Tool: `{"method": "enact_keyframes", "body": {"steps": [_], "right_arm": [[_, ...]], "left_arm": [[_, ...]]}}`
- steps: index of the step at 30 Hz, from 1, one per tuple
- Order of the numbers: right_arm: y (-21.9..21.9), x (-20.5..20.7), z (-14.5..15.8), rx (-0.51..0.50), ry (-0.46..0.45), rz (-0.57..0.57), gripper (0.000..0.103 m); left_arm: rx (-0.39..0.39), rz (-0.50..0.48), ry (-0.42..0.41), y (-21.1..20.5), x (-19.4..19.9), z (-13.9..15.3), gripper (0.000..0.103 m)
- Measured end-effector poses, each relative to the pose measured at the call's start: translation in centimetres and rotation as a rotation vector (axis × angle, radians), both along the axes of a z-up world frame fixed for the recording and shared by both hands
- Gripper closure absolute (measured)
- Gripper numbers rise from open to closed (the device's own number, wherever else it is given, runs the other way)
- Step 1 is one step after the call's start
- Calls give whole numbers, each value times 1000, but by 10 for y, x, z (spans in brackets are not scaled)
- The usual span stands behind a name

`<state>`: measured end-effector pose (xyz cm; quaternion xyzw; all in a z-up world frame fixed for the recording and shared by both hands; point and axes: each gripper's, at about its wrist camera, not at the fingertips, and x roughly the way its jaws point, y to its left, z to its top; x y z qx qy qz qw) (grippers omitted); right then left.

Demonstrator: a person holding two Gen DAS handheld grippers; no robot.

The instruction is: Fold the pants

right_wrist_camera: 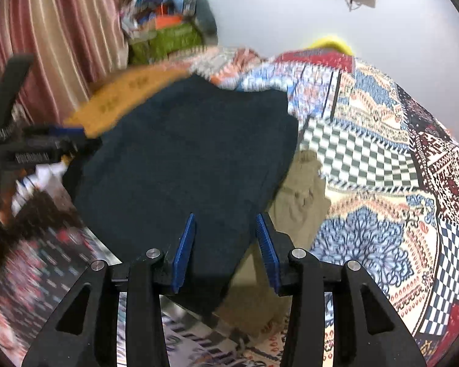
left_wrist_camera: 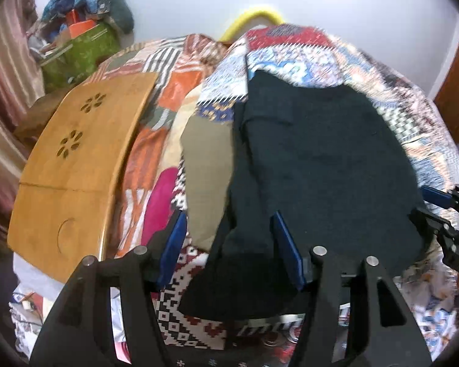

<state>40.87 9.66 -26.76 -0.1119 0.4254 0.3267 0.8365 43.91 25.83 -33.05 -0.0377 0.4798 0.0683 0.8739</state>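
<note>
Dark navy pants [left_wrist_camera: 315,165] lie spread on a patchwork quilt [left_wrist_camera: 290,52], partly over olive-khaki pants [left_wrist_camera: 205,165]. My left gripper [left_wrist_camera: 229,244] is open, its blue pads on either side of the dark pants' near edge. In the right wrist view the dark pants [right_wrist_camera: 186,159] fill the middle and the khaki pants [right_wrist_camera: 303,189] stick out on the right. My right gripper [right_wrist_camera: 226,244] is open over the dark pants' near corner. The right gripper also shows at the left wrist view's right edge [left_wrist_camera: 443,205], and the left gripper at the right wrist view's left edge [right_wrist_camera: 61,140].
A wooden lap table [left_wrist_camera: 76,165] lies on the bed to the left. A pile of clothes and a green bag [left_wrist_camera: 82,49] sits at the far left by a striped curtain [right_wrist_camera: 46,36]. A yellow curved thing [left_wrist_camera: 254,15] pokes up behind the quilt. A white wall is beyond.
</note>
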Motion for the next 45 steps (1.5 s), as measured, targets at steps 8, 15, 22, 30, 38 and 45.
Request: {"method": "enact_keyframes", "body": {"steps": [8,15,22,30,38,45], "right_arm": [[-26,-10,14,35,38,-40,65],[-59,-51,89,141,-62,-57,65],[-86,-114,179,268,-196,-50,65],[-107,-202,247,349,-372,-27,65],[-127,-279,282,450,-485,-20,61],[-136,-313,288,493,-544,-23,48]], "left_arm": [[13,38,-11,-2,-5,10,44],[21,-5,-158,-40,-54,87,44],[-33,-48,-339,-79,-133,178,44],[42,-86,-566,-126,-244,264,44],[47,-98,-732,-158,-345,309,36],[27,-90,-796,-174,-397,316,21]]}}
